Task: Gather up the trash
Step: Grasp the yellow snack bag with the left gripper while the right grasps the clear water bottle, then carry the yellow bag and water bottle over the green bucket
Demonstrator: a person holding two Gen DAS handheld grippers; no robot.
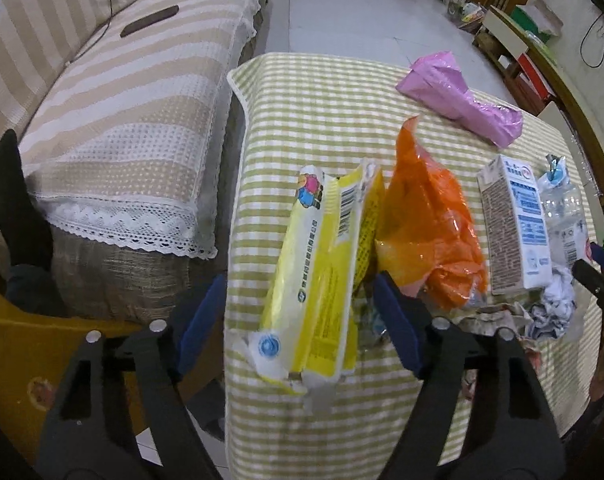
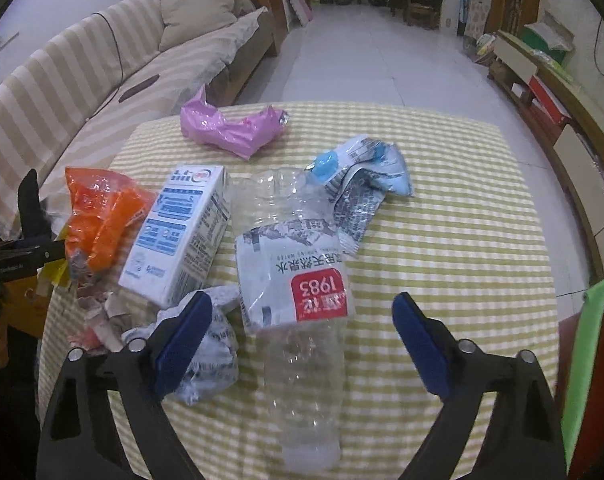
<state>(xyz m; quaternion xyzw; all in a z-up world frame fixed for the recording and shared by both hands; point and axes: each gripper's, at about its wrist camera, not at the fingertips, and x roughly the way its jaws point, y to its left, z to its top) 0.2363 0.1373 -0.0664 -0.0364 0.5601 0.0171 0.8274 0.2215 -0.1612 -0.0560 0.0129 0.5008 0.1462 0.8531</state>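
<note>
A yellow snack wrapper (image 1: 321,264) lies at the table's left edge, between the jaws of my left gripper (image 1: 298,292). The jaws are open and there is a gap at the left pad. Beside the wrapper are an orange bag (image 1: 433,220) and a white-blue milk carton (image 1: 513,224). My right gripper (image 2: 302,304) hangs open over a crushed clear bottle (image 2: 298,280) with a red label, and its pads stand clear of the bottle. A crumpled paper wad (image 2: 210,360) sits by its left finger. A pink bag (image 2: 230,128) and a white-blue wrapper (image 2: 365,184) lie farther back.
The green-checked tablecloth (image 2: 461,240) covers a small table. A striped sofa (image 1: 122,100) runs close along the left. A yellow object (image 1: 22,360) stands low at the left, a green one (image 2: 589,360) at the right. Tiled floor and shelves lie beyond.
</note>
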